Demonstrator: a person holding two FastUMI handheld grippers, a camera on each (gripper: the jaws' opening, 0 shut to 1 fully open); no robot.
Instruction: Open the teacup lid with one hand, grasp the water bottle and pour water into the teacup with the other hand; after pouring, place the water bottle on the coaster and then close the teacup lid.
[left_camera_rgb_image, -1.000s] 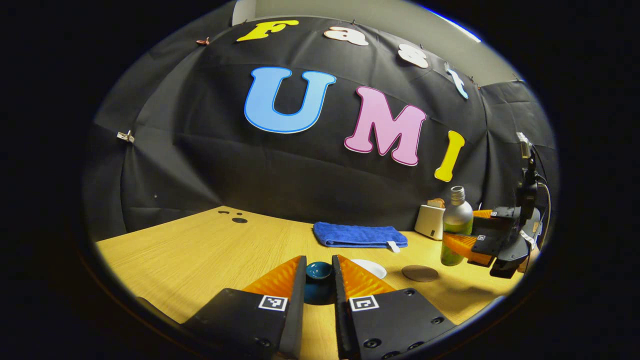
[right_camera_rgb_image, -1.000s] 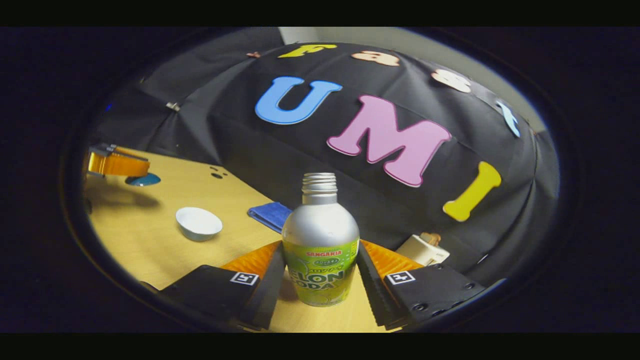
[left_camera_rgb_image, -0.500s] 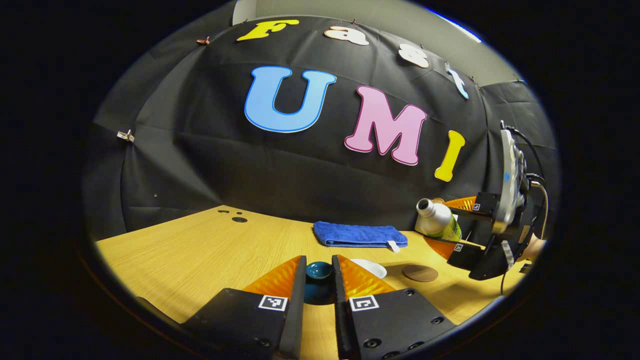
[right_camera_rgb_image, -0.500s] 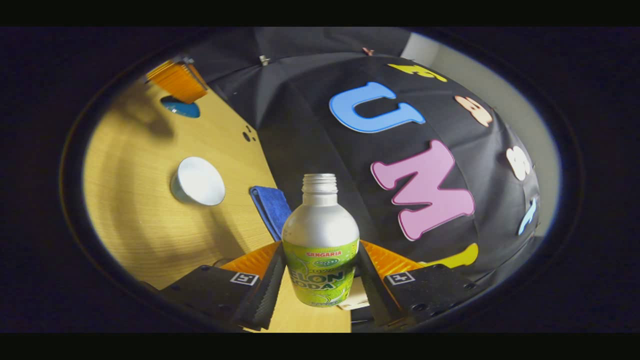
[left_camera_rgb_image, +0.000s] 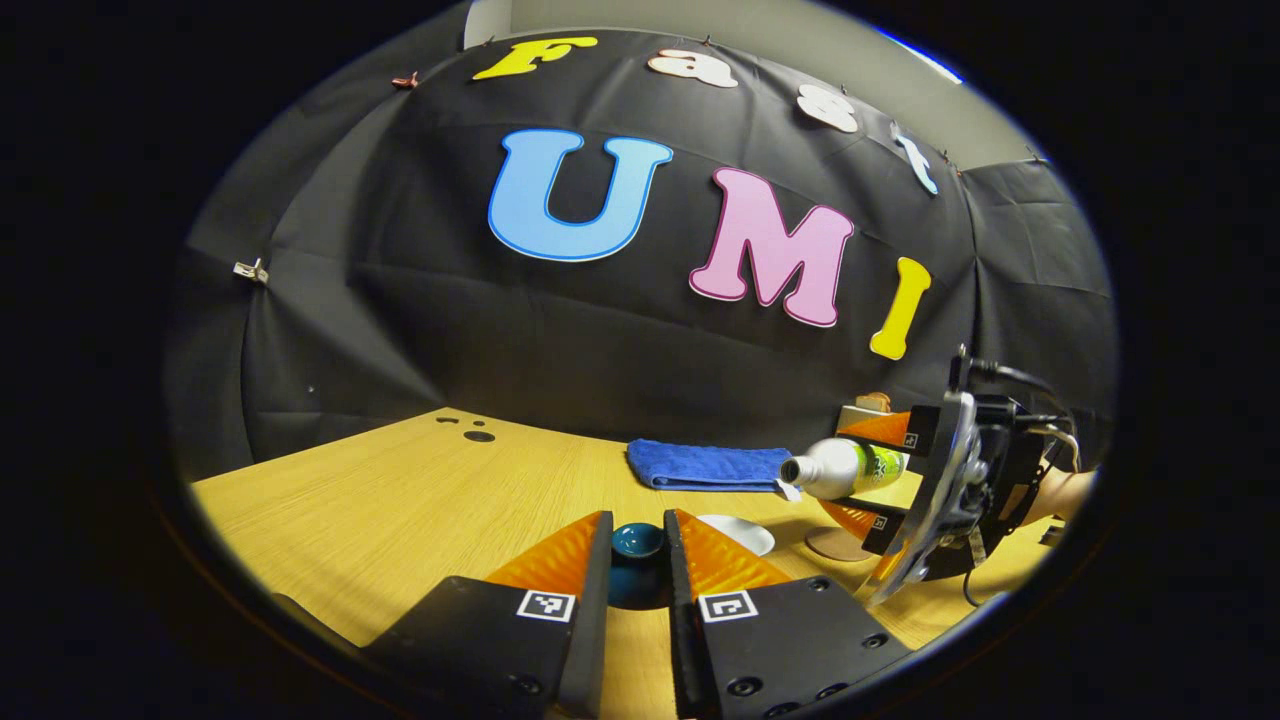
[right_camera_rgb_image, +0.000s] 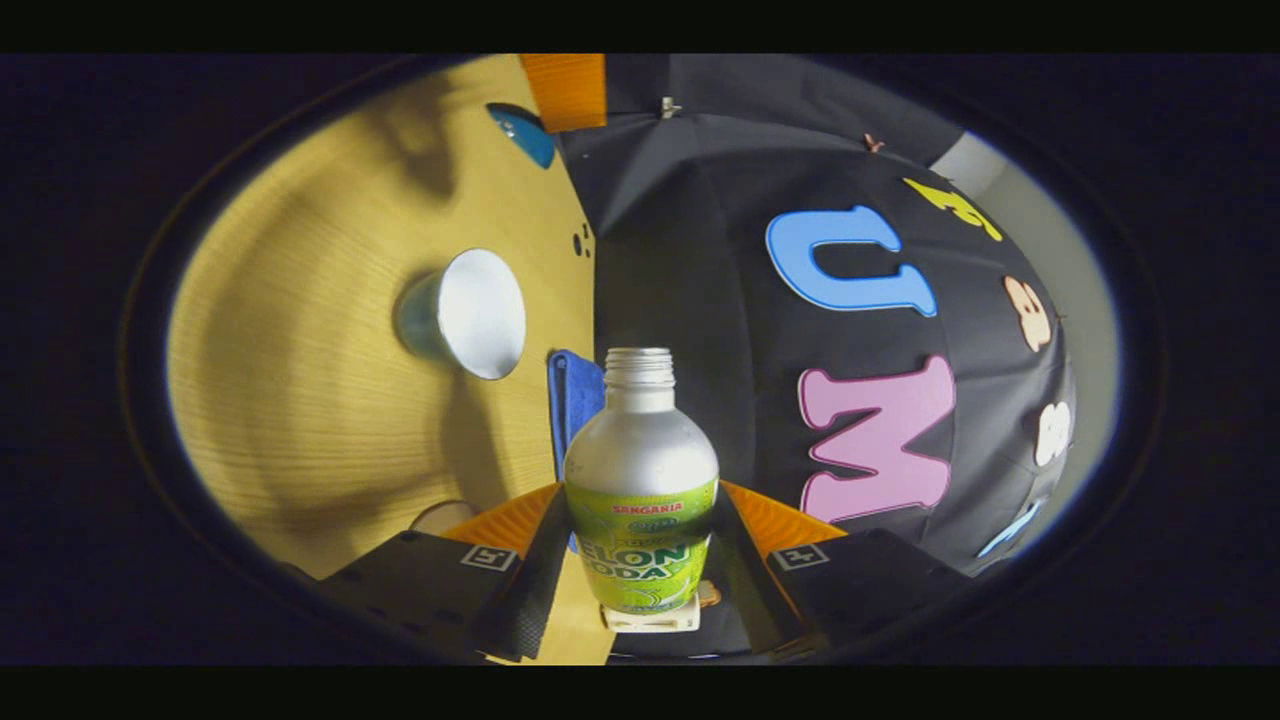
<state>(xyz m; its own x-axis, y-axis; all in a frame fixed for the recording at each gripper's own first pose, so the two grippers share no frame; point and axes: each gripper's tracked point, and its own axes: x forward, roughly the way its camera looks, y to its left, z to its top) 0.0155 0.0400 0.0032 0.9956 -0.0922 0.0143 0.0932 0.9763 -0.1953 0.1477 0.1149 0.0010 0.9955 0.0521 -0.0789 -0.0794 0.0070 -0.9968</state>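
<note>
The teacup lid (left_camera_rgb_image: 638, 541), dark teal, is clamped by its knob between the fingers of the left tool (left_camera_rgb_image: 639, 560), low over the wooden counter (left_camera_rgb_image: 400, 500) and to the left of the teacup (left_camera_rgb_image: 737, 534). For the pour to go well, the lid is best kept out there, away from the cup's mouth.

The teacup, white inside and teal outside, stands uncovered on the counter; in the right gripper view its bowl (right_camera_rgb_image: 470, 313) looks pale and bare, and whether any water lies in it cannot be told.

The water bottle (left_camera_rgb_image: 845, 467) is pinched at its labelled waist by the right tool (right_camera_rgb_image: 640, 545), with both fingers pressed against its sides. It is tipped nearly level, its uncapped mouth toward the cup but short of the rim, over the counter between the cup and the coaster (left_camera_rgb_image: 828, 544). No stream is seen, and the bottle's fill is hidden by its metal wall. The mouth should be carried above the bowl before the tilt is deepened, then lowered slowly, since a shallow cup is judged likely to splash. A folded blue towel (left_camera_rgb_image: 712, 467) lies behind.
</note>
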